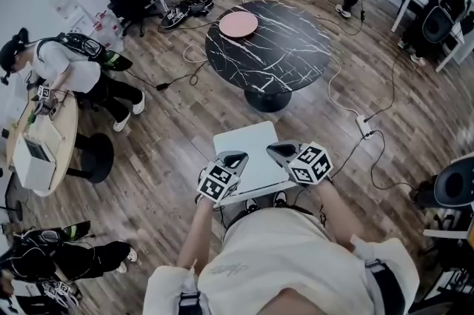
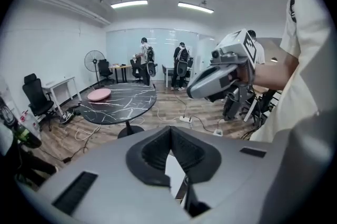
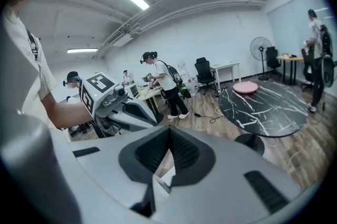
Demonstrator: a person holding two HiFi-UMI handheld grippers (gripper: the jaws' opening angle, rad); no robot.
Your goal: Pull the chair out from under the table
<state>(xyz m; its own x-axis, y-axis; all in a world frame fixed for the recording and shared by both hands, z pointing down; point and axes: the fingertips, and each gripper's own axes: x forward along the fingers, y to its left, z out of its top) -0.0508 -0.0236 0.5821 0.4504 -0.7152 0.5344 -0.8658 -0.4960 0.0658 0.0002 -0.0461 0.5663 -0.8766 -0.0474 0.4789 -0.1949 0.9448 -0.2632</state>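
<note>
The left hand-held gripper (image 1: 234,158) and the right hand-held gripper (image 1: 280,151) are seen closed and empty, raised over the white chair (image 1: 248,137). The chair is found standing clear of the round marble worktop (image 1: 296,54). The pull-out is judged complete.

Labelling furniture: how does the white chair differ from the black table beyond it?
The table has a round black top veined white; the chair has a squarish plain white seat. The table's top is wider than the chair's seat. The table bears a pink disc; the chair's visible seat is bare. Both stand apart on the wooden floor.
</note>
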